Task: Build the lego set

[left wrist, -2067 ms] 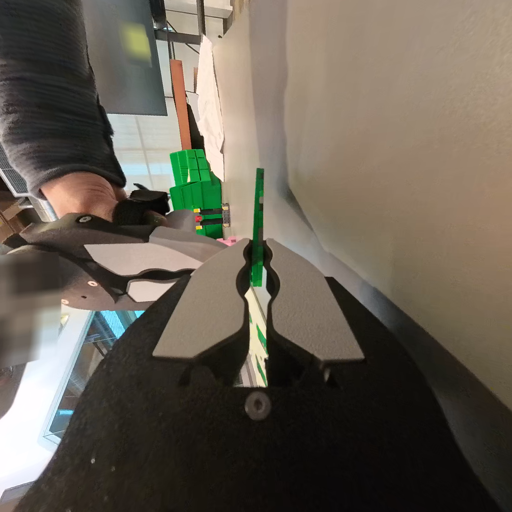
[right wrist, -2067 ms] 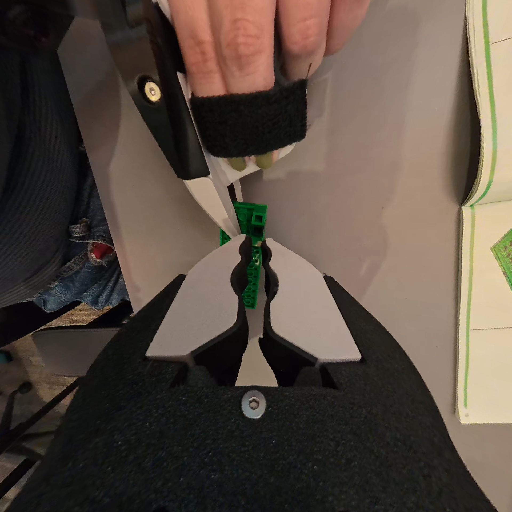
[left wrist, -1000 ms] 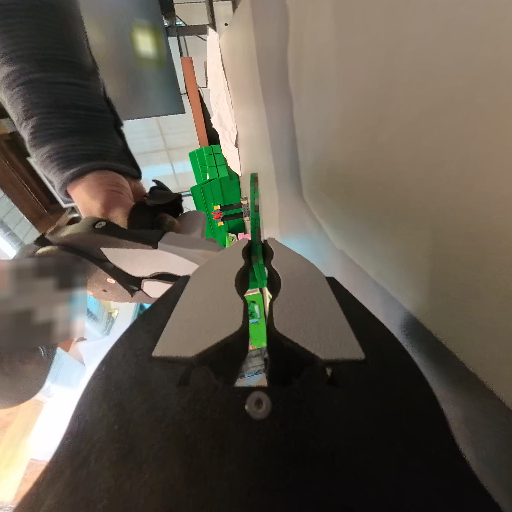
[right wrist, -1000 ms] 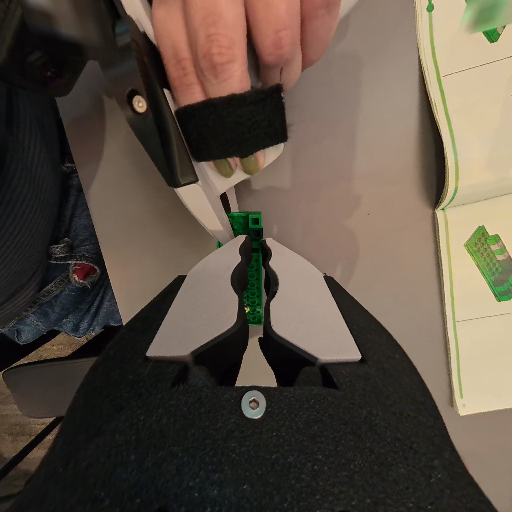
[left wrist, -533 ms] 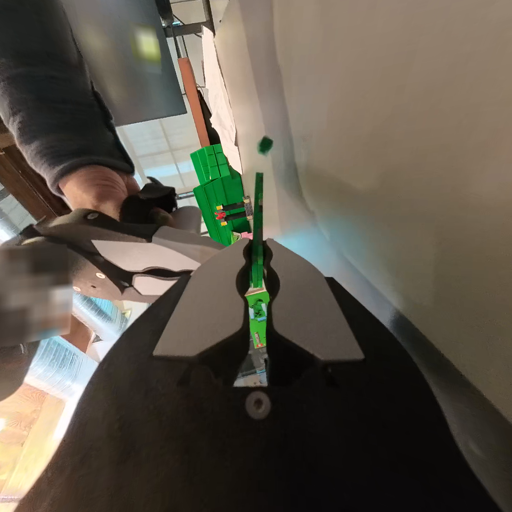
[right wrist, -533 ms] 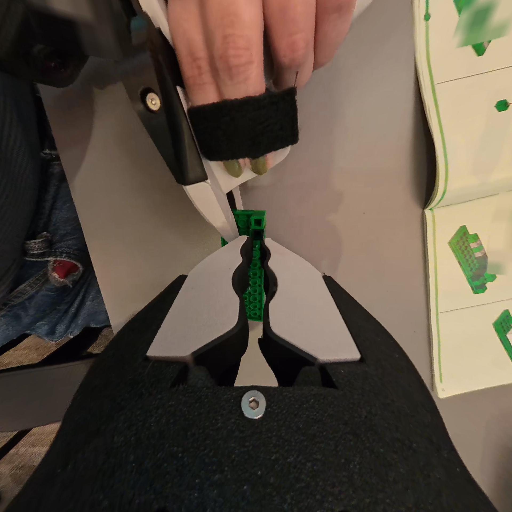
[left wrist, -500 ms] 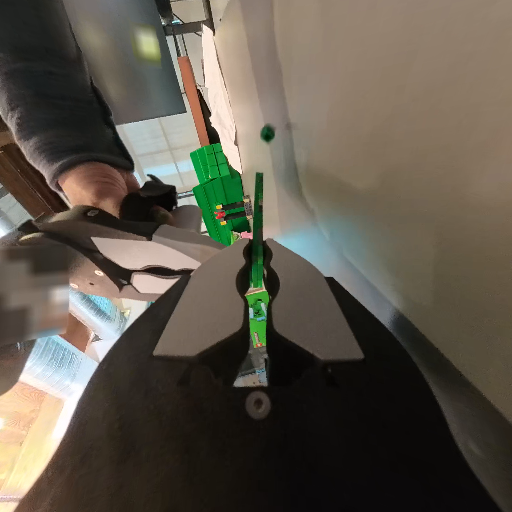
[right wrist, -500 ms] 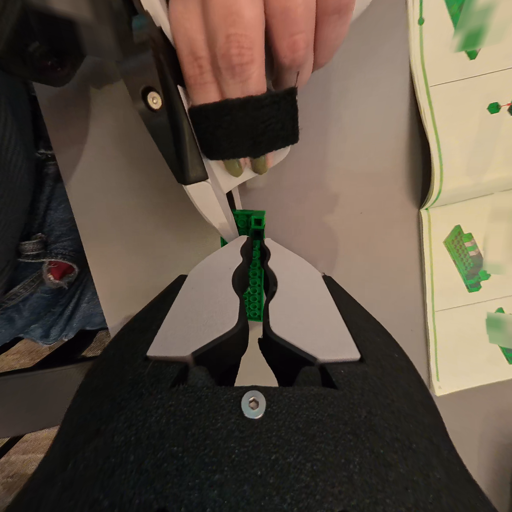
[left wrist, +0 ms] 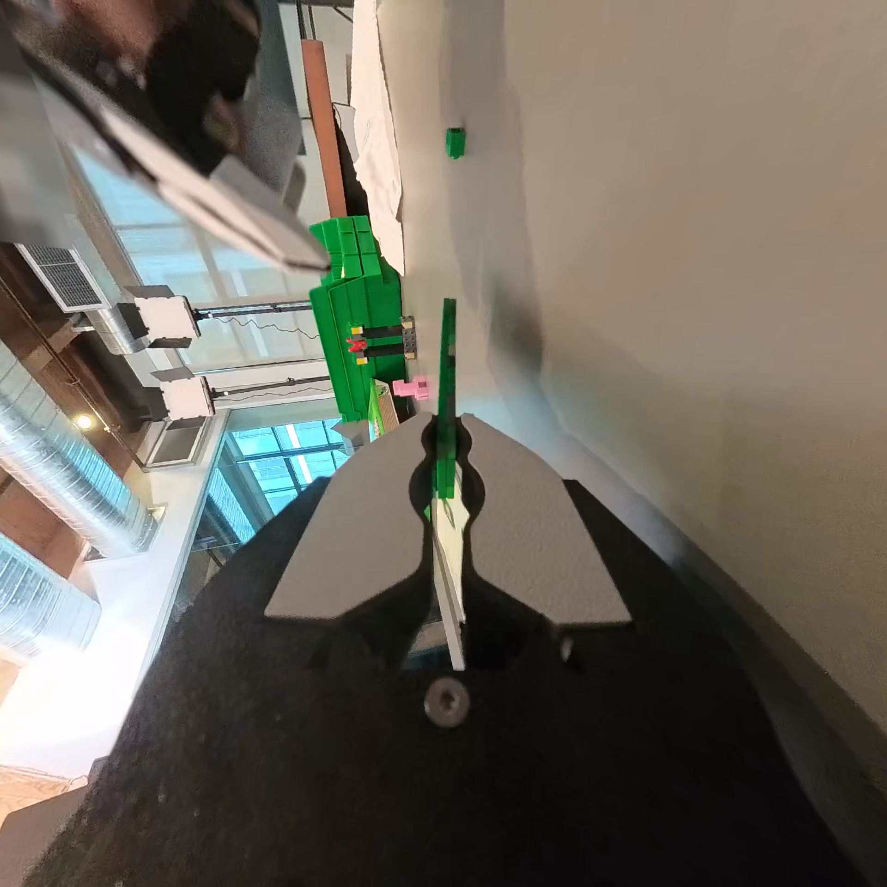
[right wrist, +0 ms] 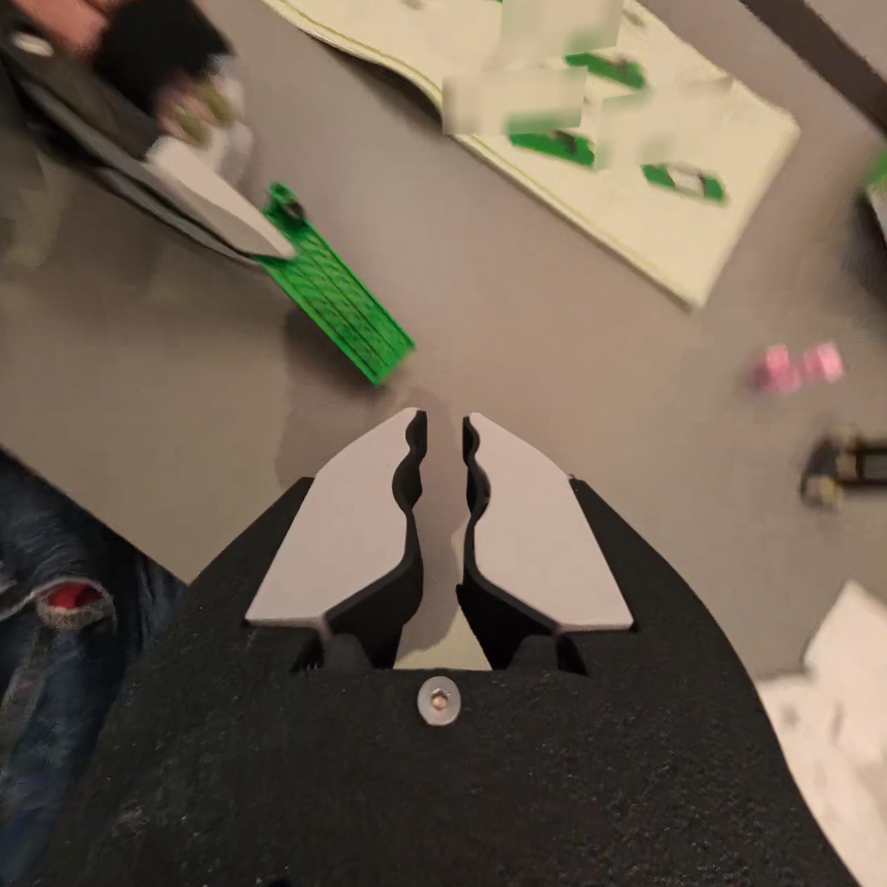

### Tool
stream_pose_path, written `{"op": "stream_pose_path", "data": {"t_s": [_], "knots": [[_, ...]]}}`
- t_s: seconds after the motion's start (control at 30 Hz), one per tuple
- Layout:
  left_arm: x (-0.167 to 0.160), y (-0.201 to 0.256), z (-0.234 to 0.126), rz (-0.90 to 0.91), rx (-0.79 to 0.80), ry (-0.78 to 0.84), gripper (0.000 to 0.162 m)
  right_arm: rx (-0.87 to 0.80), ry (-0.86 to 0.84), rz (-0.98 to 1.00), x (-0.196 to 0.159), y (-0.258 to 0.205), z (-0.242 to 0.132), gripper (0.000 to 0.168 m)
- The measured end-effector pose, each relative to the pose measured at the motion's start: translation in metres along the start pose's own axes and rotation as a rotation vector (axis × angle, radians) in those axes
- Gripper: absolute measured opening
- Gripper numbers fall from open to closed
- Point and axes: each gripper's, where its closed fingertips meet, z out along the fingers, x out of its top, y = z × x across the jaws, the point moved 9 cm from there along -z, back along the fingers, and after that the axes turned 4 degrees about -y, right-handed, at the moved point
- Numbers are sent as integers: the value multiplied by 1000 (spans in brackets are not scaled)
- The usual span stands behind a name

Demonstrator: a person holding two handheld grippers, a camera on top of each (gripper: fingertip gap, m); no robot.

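One green plate (left wrist: 447, 384) pinched in left claw (left wrist: 446, 425); right claw (right wrist: 444, 415) empty, apart.

Grey-fingered tool (right wrist: 444, 417) on black body; silver screw (right wrist: 438, 706); torn jeans (right wrist: 53, 590).

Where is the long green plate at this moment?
The green plate is held by the left gripper, above the grey table, left of the open instruction booklet.

left gripper (left wrist: 446, 427) clamped, right gripper (right wrist: 444, 417) parted, empty
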Motion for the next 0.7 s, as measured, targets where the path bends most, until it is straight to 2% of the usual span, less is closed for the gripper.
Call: {"op": "stream_pose_path", "data": {"t_s": [0.13,0.27,0.47,0.6,0.7], "knots": [[1,1,0,21,3,-5,6,-129,37,306,-49,-22,-5,17],[3,1,0,28,5,-3,6,-256,41,441,-77,-51,9,16],[2,2,0,21,0,-4,6,-378,81,600,-84,-66,22,18],[3,2,-1,25,-6,-1,6,-366,100,663,-79,-73,30,22],[4,3,-1,24,-14,5,6,-430,102,682,-74,-76,34,13]]}}
